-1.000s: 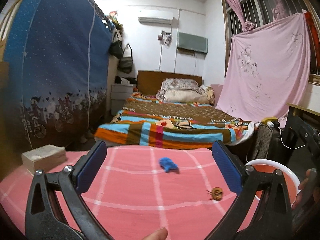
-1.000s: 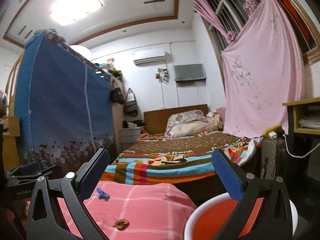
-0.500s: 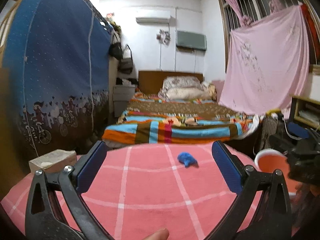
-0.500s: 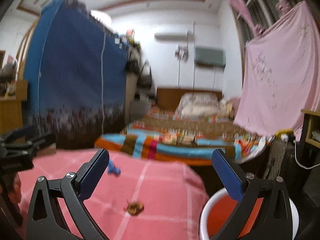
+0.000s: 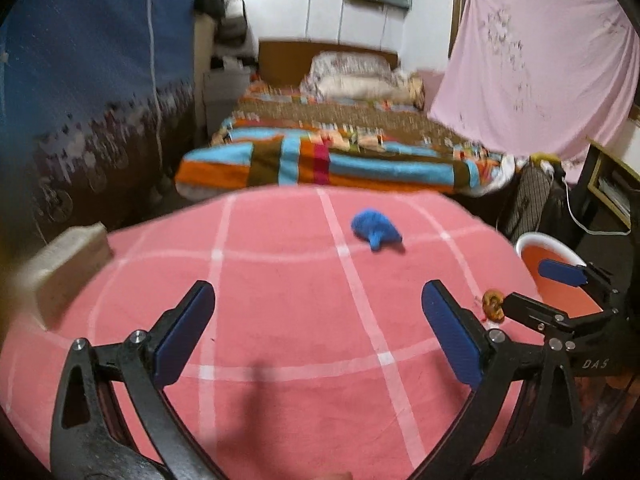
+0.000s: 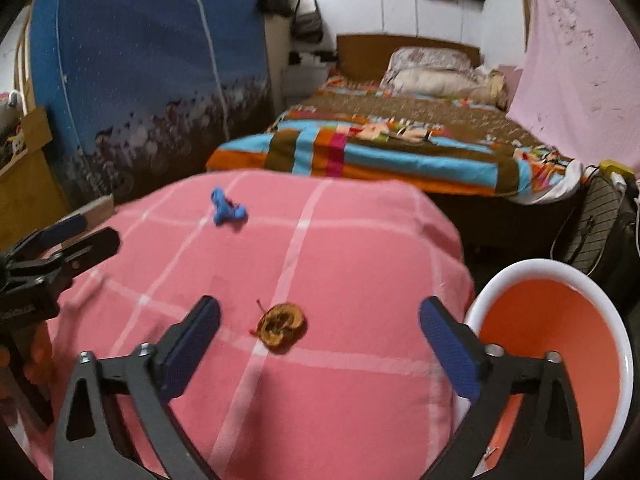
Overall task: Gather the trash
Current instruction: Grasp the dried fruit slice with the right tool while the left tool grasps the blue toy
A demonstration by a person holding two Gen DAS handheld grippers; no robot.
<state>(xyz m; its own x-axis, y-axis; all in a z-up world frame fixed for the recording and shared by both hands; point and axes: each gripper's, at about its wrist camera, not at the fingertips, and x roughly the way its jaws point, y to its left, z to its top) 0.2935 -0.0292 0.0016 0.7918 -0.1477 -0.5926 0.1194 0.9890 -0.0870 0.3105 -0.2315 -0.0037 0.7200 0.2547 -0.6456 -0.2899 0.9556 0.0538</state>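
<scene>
A tabletop (image 6: 360,248) draped in a pink cloth with a white grid fills the foreground of both wrist views and serves as the landmark. Beyond its far edge stands a bed (image 6: 400,148) under a striped blanket of orange, blue and brown. Off the tabletop's right edge and lower than its surface sits a white-rimmed bin (image 6: 568,272) with an orange interior.

The left claw (image 5: 318,334) hangs over the near part of the tabletop, its blue-padded jaws spread wide with only bare cloth between them. The right claw (image 6: 320,342) hangs over the tabletop's right-hand portion, next to the bin; its jaws have just been closing a little but remain broadly parted and grip nothing. In the left wrist view the right claw (image 5: 532,292) enters from the right, one finger tip close beside the dried peel.

On the tabletop's left margin lies a pale rectangular block (image 5: 68,264). Toward the far edge rests a crumpled blue scrap (image 5: 374,230), well apart from both claws. Near the right edge lies a dried brown fruit peel (image 6: 282,324) with a red thread; it sits on the cloth just ahead of the right claw, between the lines of its two jaws, untouched by either pad.
</scene>
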